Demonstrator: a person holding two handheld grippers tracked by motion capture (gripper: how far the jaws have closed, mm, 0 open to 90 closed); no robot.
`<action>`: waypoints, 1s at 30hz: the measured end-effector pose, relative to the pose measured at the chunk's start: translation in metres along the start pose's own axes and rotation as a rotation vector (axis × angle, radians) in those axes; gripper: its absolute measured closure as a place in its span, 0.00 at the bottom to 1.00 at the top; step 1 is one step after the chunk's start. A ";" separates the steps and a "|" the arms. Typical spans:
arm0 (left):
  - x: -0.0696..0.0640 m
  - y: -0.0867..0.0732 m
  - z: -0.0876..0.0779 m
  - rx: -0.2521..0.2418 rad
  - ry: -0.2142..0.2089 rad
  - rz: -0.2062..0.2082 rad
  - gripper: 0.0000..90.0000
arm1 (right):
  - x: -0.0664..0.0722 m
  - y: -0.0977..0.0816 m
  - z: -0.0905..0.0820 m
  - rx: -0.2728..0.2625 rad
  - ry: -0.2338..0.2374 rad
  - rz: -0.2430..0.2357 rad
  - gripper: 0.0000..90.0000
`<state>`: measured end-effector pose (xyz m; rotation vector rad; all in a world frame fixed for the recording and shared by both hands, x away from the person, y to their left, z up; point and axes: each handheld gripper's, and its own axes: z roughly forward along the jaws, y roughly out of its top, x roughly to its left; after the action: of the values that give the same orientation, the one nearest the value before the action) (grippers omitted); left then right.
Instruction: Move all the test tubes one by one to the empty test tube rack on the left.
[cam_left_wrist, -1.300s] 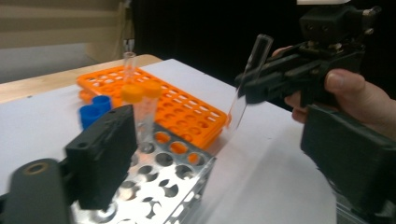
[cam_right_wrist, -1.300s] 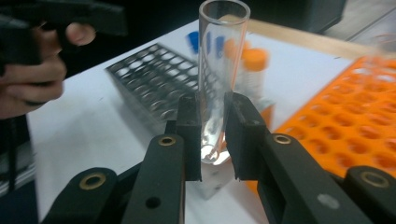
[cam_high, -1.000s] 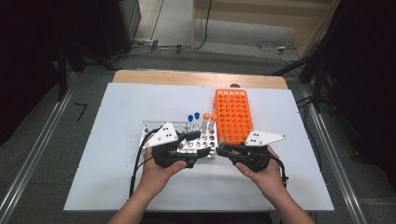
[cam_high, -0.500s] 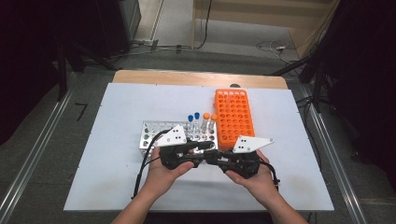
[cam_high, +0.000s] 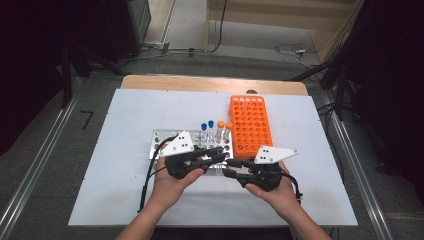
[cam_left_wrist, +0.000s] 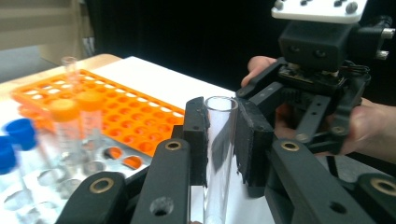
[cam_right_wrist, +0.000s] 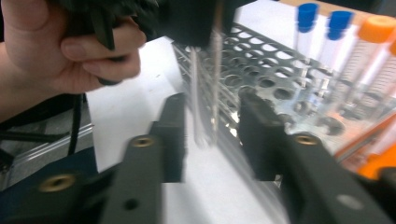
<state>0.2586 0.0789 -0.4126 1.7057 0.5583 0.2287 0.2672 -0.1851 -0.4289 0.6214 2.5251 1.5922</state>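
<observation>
A clear, uncapped tube (cam_left_wrist: 218, 154) stands upright between the pads of my left gripper (cam_left_wrist: 219, 135), whose jaws have just been closing and now press on it. The tube's rounded lower end (cam_right_wrist: 205, 116) hangs between the jaws of my right gripper (cam_right_wrist: 212, 126), which have just been opening, and their pads stand apart from it. In the high view the left gripper (cam_high: 217, 152) and the right gripper (cam_high: 230, 167) meet tip to tip at the front edge of the metal rack (cam_high: 162, 142).
Capped tubes stand in the metal rack, some with blue caps (cam_high: 204, 127) and some with orange caps (cam_high: 221, 125). An orange rack (cam_high: 250, 125) lies just behind and to the right. White table surface (cam_high: 125, 190) spreads around both hands.
The right gripper has shifted a little to the left, toward the left gripper, so the two now meet tip to tip. Both hands have otherwise stayed in place.
</observation>
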 end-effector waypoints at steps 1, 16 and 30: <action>0.002 0.000 -0.002 -0.003 0.007 -0.004 0.85 | -0.002 -0.001 -0.003 -0.004 -0.012 -0.003 0.56; 0.044 0.003 -0.030 -0.028 0.172 -0.042 0.85 | -0.026 -0.032 -0.054 -0.041 -0.128 0.039 0.00; 0.089 0.009 -0.021 -0.061 0.314 -0.087 0.85 | -0.042 -0.054 -0.075 -0.037 -0.177 0.091 0.00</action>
<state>0.3276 0.1393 -0.4128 1.5918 0.8464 0.4512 0.2687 -0.2849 -0.4485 0.8431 2.3664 1.5336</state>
